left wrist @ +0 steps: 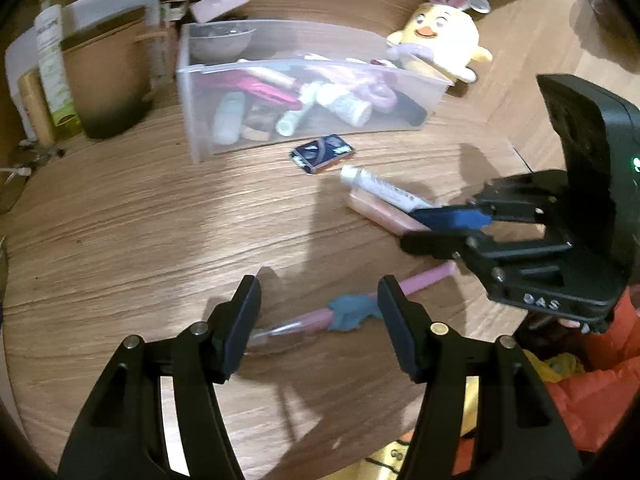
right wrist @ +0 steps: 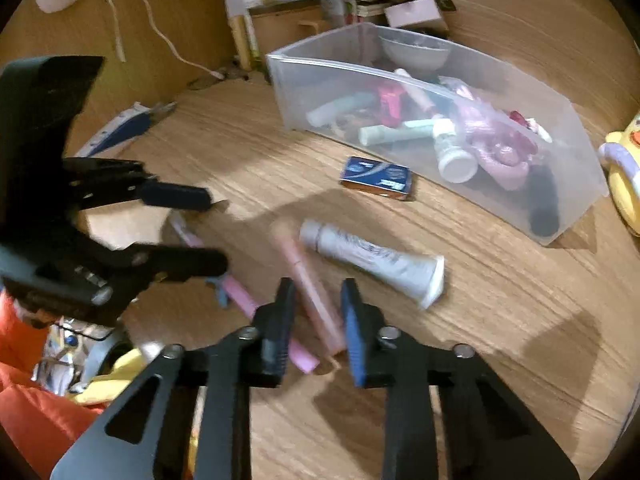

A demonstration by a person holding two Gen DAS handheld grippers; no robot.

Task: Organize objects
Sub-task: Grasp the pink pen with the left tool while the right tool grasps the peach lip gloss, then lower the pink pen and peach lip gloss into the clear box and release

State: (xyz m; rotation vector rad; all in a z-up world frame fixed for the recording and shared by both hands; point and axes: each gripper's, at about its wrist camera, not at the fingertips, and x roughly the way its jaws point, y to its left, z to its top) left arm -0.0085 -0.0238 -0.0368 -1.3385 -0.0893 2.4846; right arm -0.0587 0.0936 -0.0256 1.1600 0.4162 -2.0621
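A pink pen with a blue ornament (left wrist: 348,312) lies on the wooden table between the fingers of my left gripper (left wrist: 318,280), which is open and not pressing on it. In the right wrist view the same pen (right wrist: 240,292) lies below the left gripper (right wrist: 216,229). My right gripper (right wrist: 317,282) is shut on the near end of a pale pink tube (right wrist: 296,252). From the left wrist view that gripper (left wrist: 410,228) pinches the tube (left wrist: 372,210). A white tube (right wrist: 372,260) lies beside it. A small blue box (right wrist: 376,178) sits in front of the clear bin (right wrist: 304,80).
The clear bin (left wrist: 200,112) holds several tubes and pink items. A yellow plush chick (left wrist: 444,36) sits behind it. A brown box in a white holder (left wrist: 108,80) and bottles stand at the back left. A white cable (right wrist: 160,36) trails nearby. Orange fabric (left wrist: 600,380) lies past the table edge.
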